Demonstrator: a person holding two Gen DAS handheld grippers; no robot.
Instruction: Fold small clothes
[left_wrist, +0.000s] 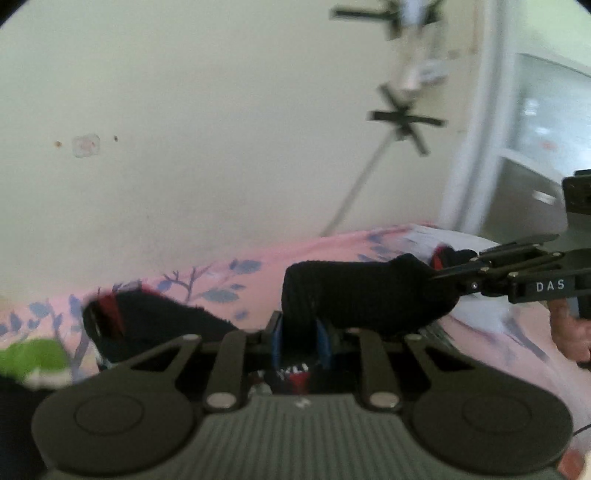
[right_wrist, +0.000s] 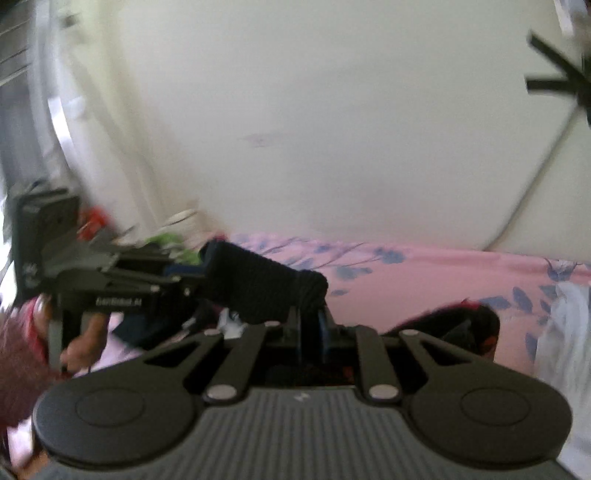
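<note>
Two grippers hold one black sock (left_wrist: 365, 291) stretched between them above a bed covered by a pink sheet (left_wrist: 306, 251) printed with blue leaves. Left gripper (left_wrist: 299, 332): its blue-padded jaws stand narrow and are clamped on one end of the sock, whose fabric rises from between the pads and bends toward the right. Right gripper (left_wrist: 443, 275): it enters from the right edge of the left wrist view, its jaws pinched on the sock's other end. In the right wrist view the same sock (right_wrist: 258, 291) runs from the right gripper (right_wrist: 312, 332) up and leftward to the left gripper (right_wrist: 201, 264), with a hand (right_wrist: 85, 339) on that gripper's handle. A second black sock (left_wrist: 147, 325) with a red band lies on the sheet, apart from the held one, to its left in the left wrist view. A green garment (left_wrist: 33, 358) lies at the far left edge. A pale wall (left_wrist: 221, 129) stands behind the bed. Both pictures are blurred.
</note>
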